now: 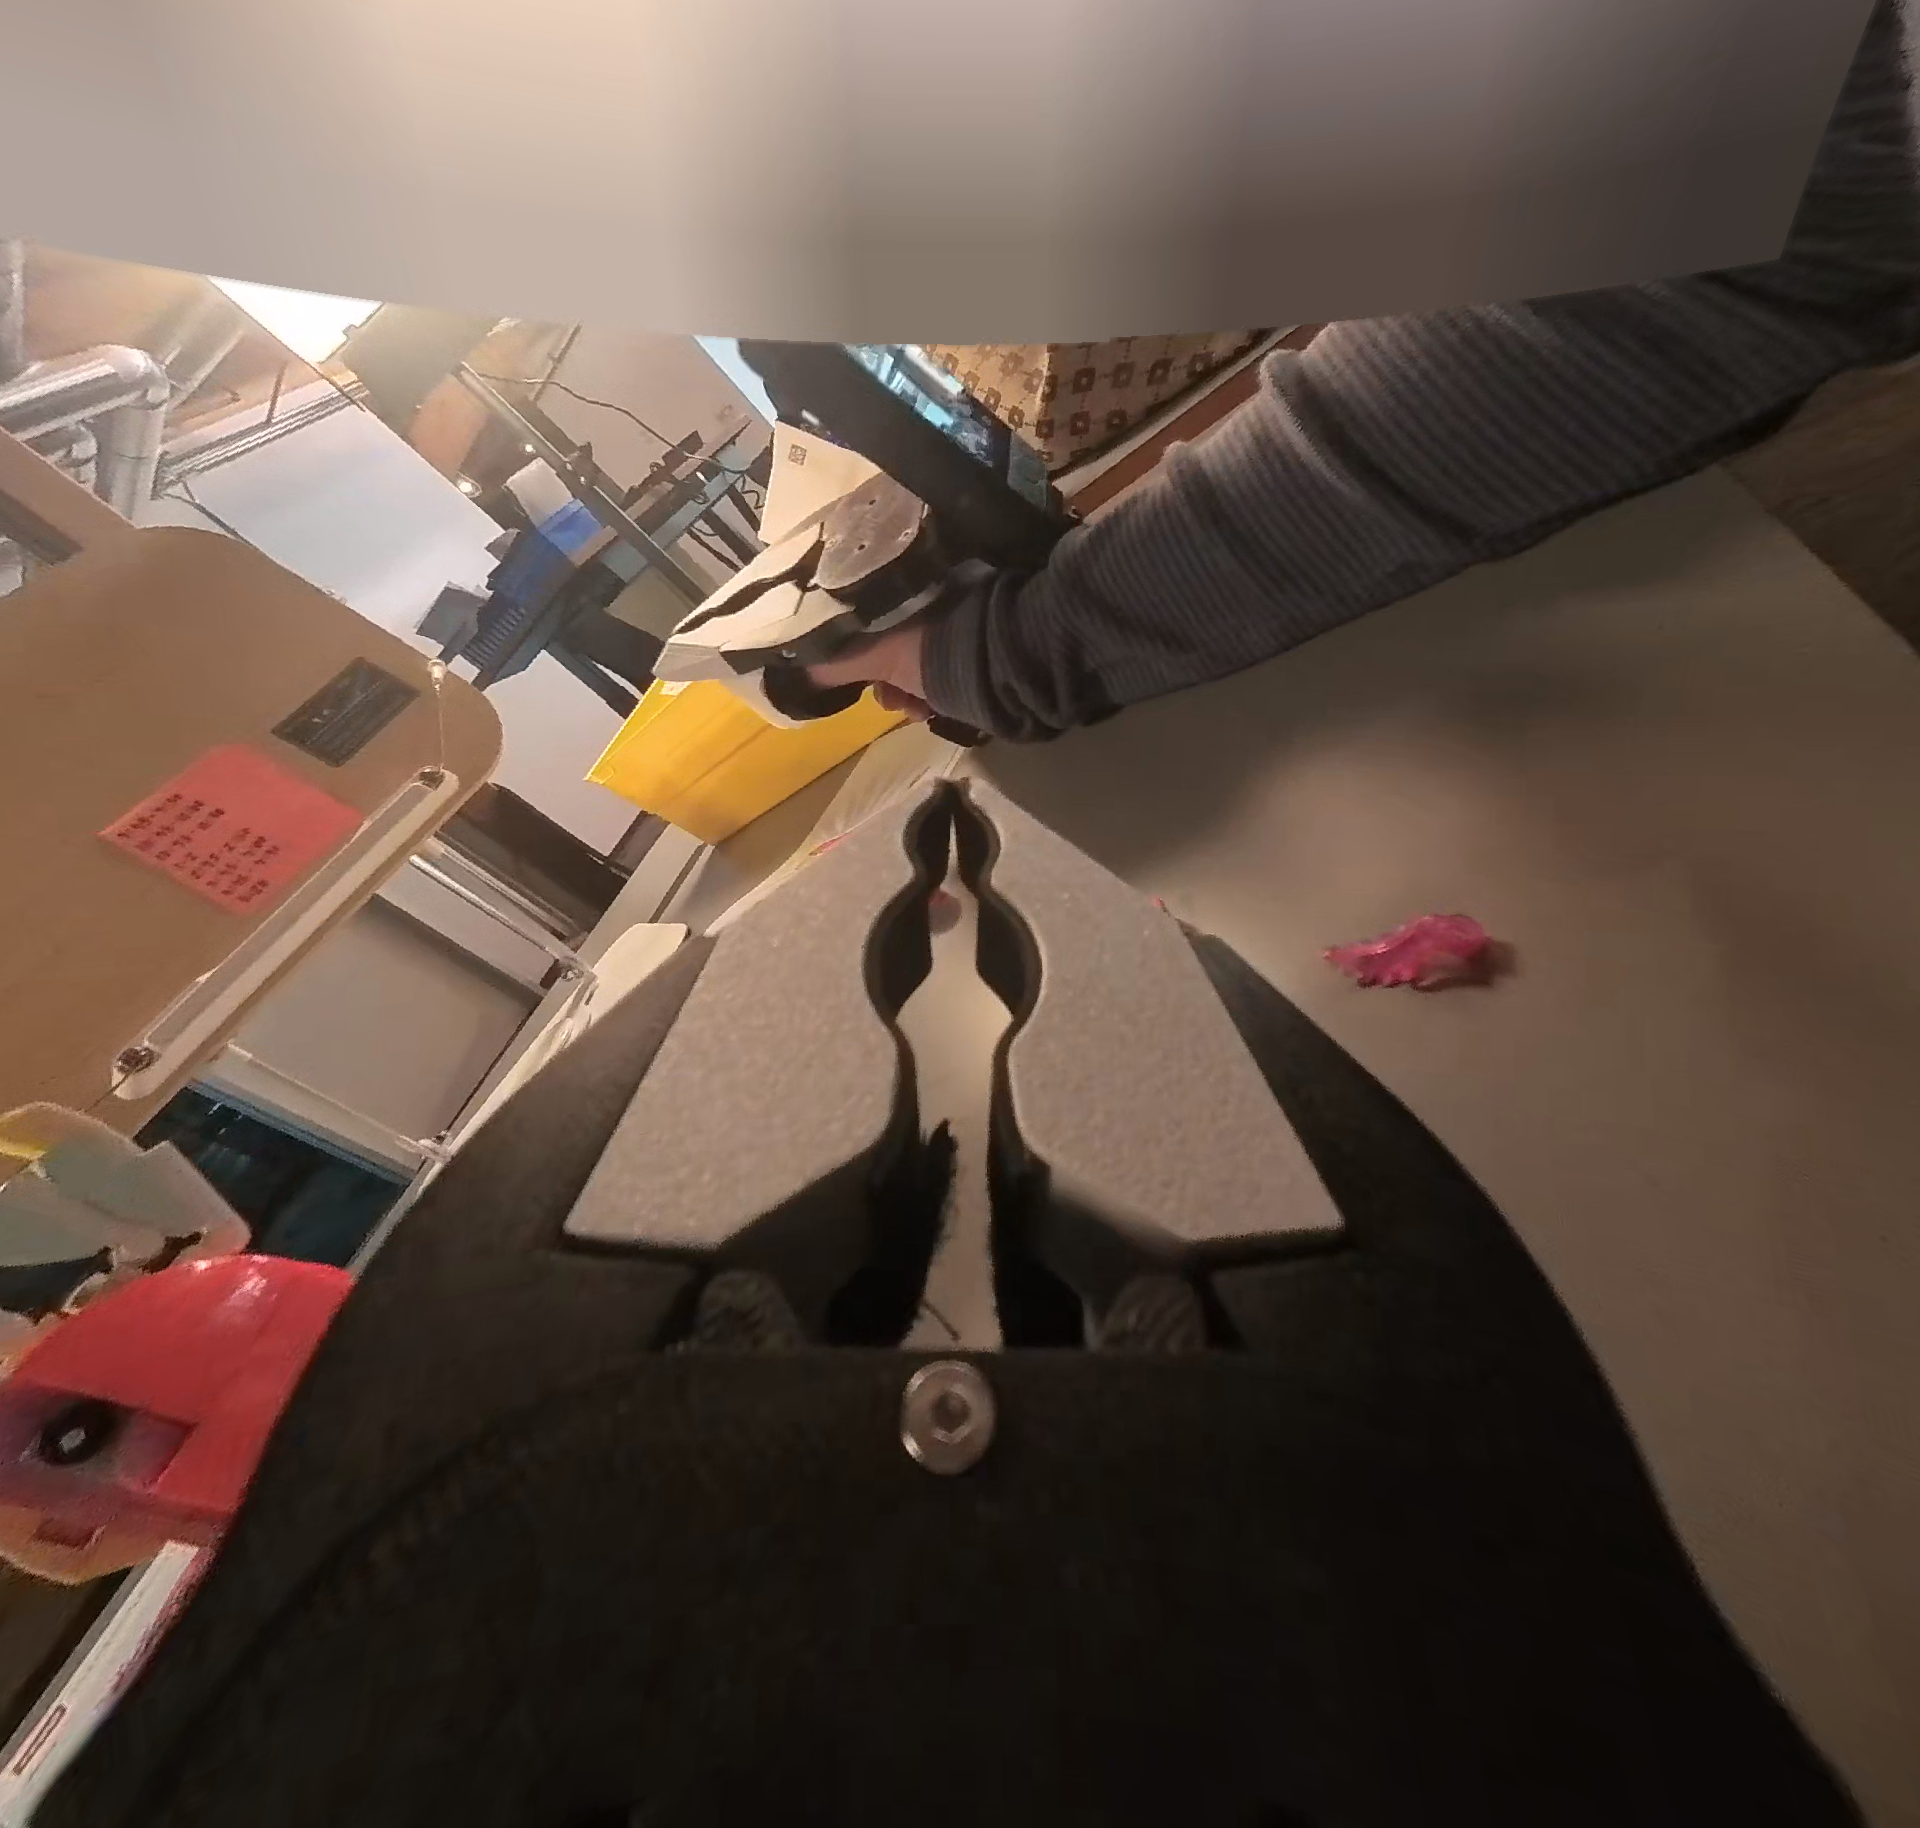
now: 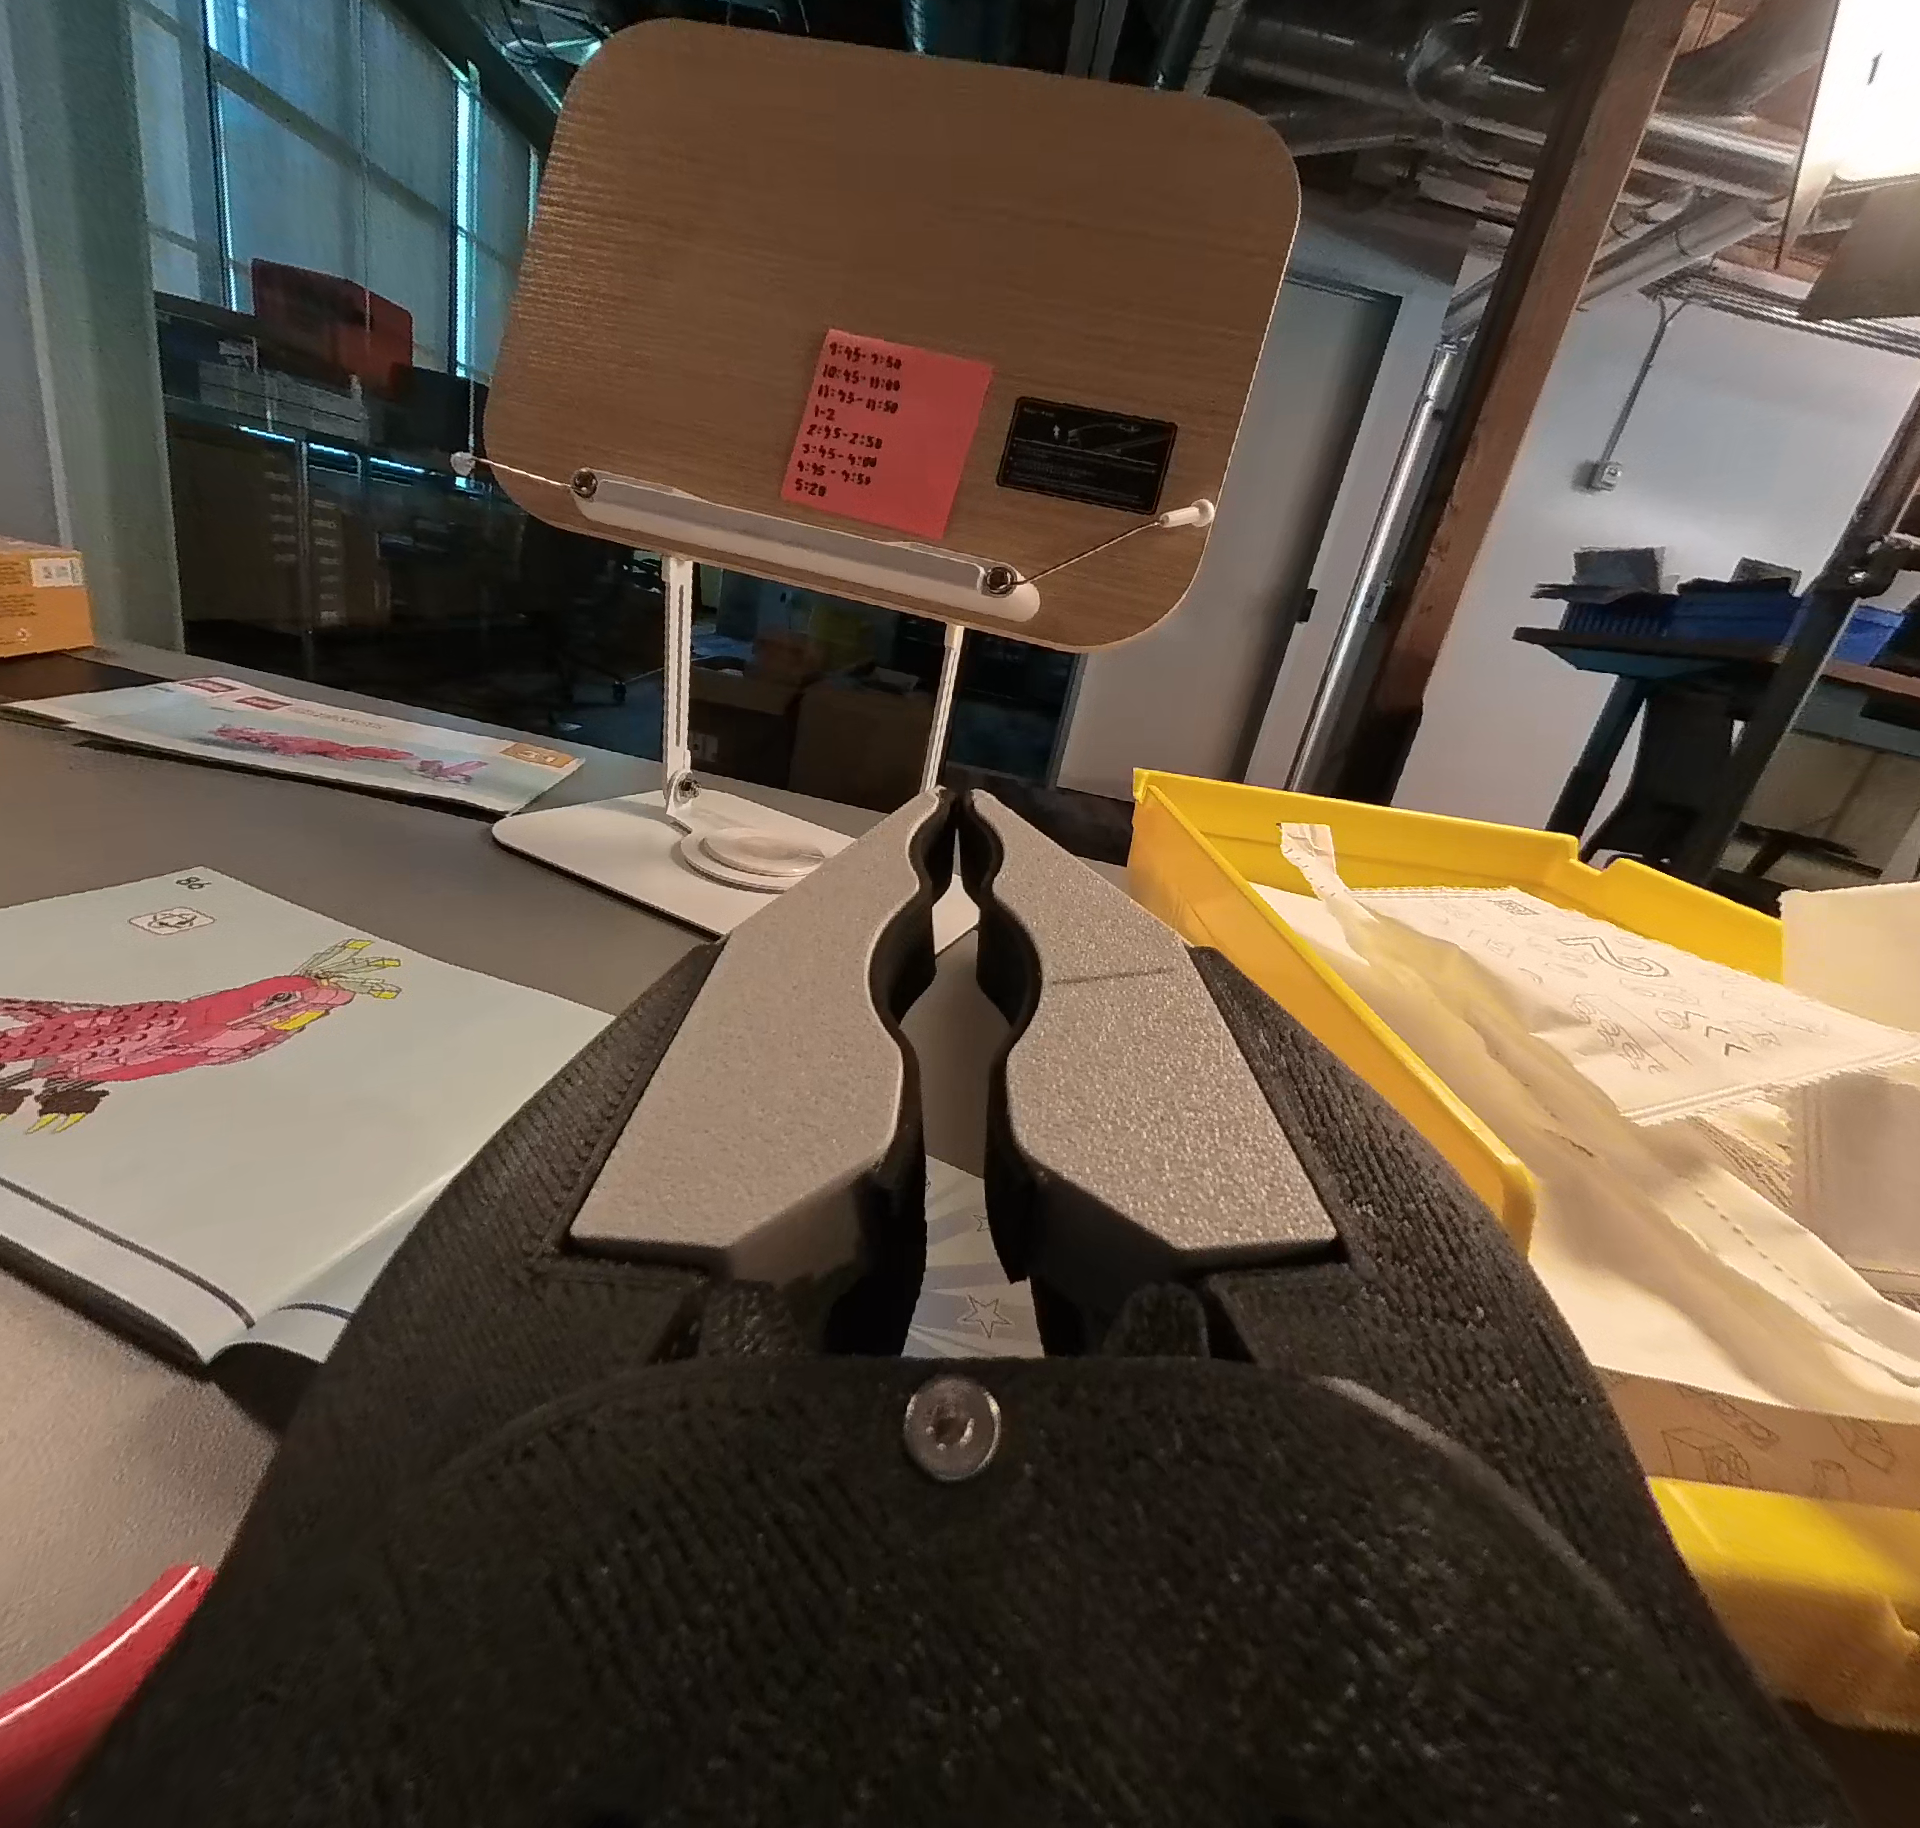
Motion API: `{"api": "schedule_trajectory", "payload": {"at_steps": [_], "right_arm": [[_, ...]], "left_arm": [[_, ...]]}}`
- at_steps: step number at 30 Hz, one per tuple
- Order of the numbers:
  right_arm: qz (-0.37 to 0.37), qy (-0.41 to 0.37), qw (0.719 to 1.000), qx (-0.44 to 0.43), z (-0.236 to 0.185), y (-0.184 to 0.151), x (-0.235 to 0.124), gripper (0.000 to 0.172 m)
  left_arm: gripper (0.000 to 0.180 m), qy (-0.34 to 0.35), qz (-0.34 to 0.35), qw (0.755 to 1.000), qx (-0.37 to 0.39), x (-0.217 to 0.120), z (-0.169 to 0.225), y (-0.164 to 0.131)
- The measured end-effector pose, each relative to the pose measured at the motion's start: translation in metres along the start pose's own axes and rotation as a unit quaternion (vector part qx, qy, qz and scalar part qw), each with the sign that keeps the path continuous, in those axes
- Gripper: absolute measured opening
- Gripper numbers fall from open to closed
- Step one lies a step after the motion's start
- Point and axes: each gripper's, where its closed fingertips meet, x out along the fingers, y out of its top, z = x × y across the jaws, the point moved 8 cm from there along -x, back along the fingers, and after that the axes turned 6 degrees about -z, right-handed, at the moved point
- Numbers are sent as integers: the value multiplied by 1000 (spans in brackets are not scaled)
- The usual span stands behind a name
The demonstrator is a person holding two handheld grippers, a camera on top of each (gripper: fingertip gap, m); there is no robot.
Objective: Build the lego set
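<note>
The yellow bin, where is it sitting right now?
In the right wrist view the yellow bin sits on the table to the right of the shut hand-held gripper, right of the book stand, with white paper bags inside.

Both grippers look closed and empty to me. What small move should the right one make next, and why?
Probably open the right gripper first. Its fingertips meet with nothing between them, so it cannot take anything as it stands. The yellow bin of white paper bags lies just to its right and the open booklet to its left; either would need open jaws.
</note>
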Motion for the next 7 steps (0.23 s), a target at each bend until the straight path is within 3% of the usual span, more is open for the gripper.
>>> {"api": "schedule_trajectory", "payload": {"at_steps": [3, 7], "right_arm": [[1, 0, 1000, 1, 0, 0, 0, 0], [1, 1, 1000, 2, 0, 0, 0, 0]], "left_arm": [[0, 5, 3, 1000, -15, -1, -3, 0], [0, 7, 36, 995, -94, -7, -16, 1]]}}
